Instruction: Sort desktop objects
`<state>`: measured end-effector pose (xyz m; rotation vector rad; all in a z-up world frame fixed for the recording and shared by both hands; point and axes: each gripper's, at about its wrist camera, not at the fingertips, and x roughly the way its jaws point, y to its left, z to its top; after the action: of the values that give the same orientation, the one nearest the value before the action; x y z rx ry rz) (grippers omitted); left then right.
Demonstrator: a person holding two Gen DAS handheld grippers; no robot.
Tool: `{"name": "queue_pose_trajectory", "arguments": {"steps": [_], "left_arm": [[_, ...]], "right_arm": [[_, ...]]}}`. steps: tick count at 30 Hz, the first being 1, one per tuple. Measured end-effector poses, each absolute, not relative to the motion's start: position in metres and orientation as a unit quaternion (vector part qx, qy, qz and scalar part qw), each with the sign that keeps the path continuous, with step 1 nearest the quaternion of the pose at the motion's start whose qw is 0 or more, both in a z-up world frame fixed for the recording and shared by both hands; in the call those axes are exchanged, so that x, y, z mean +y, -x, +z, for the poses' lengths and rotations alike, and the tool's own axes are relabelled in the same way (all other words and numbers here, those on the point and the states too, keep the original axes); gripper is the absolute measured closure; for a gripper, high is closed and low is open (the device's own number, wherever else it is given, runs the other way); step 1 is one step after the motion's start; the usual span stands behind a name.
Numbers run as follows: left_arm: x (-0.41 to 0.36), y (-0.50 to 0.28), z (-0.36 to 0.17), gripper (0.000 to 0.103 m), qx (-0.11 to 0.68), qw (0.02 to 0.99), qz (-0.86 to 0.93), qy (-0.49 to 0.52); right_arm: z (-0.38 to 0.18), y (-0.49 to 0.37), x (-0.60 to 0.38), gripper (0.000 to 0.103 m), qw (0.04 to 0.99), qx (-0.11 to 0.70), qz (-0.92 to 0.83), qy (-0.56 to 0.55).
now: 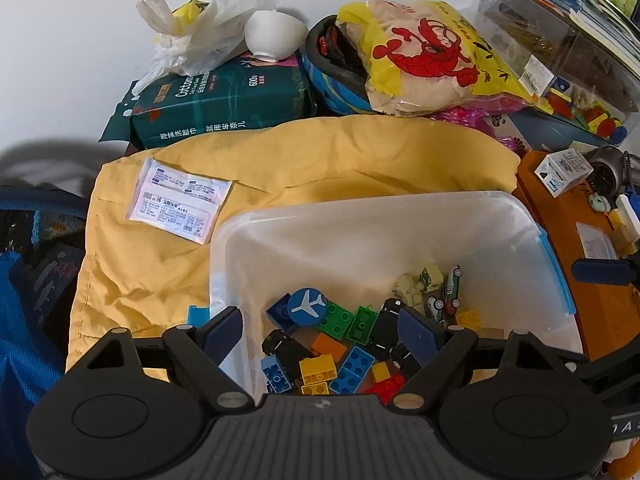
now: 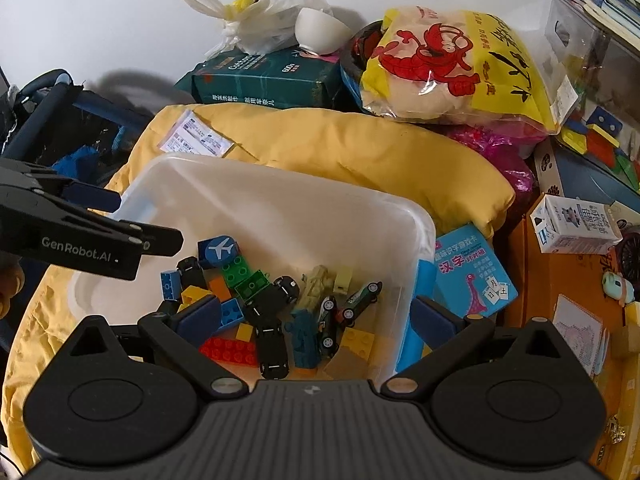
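Here, the left tongs (image 1: pixel 320 334) gape wide and empty above the bricks (image 1: pixel 320 354) lying in the clear bin (image 1: pixel 400 216) on the yellow cloth (image 1: pixel 152 272); the right tongs (image 2: pixel 318 316) gape wide and empty over the toy cars (image 2: pixel 336 312).

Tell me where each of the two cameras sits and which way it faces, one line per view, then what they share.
Left wrist: rides on the left gripper, angled down into the clear plastic bin of toy blocks; its own open fingers show, and at the right edge part of the right gripper.
Right wrist: rides on the right gripper, angled down into the same bin from its right side; its open fingers show, and the left gripper enters at the left edge.
Shared: bin, round blue airplane piece, yellow cloth, lobster-print bag, white bowl.
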<state>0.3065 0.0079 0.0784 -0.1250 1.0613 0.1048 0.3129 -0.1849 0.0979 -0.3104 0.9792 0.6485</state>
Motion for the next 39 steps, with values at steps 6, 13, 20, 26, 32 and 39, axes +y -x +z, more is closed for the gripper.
{"name": "queue_pose_trajectory", "arguments": {"steps": [6,13,20,26,32,39], "left_arm": [[0.008,-0.307,0.075,0.016,0.511,0.856,0.057,0.050],[0.005,-0.307,0.076,0.015,0.512,0.856,0.054,0.042],[0.004,-0.302,0.083,0.015,0.481,0.874,0.053,0.044],[0.000,-0.305,0.080,0.010,0.485,0.871,0.068,0.019],[0.003,-0.302,0.074,0.010,0.497,0.865,0.076,0.006],[0.000,-0.293,0.080,0.010,0.467,0.882,0.066,-0.001]], "right_arm": [[0.094,-0.309,-0.184,0.000,0.819,0.461,0.306,0.151],[0.093,-0.308,-0.182,0.000,0.819,0.459,0.306,0.154],[0.091,-0.305,-0.181,0.000,0.819,0.460,0.307,0.152],[0.089,-0.302,-0.180,0.000,0.818,0.461,0.308,0.152],[0.088,-0.301,-0.181,0.000,0.819,0.460,0.308,0.150],[0.087,-0.298,-0.184,0.000,0.820,0.460,0.306,0.148]]}}
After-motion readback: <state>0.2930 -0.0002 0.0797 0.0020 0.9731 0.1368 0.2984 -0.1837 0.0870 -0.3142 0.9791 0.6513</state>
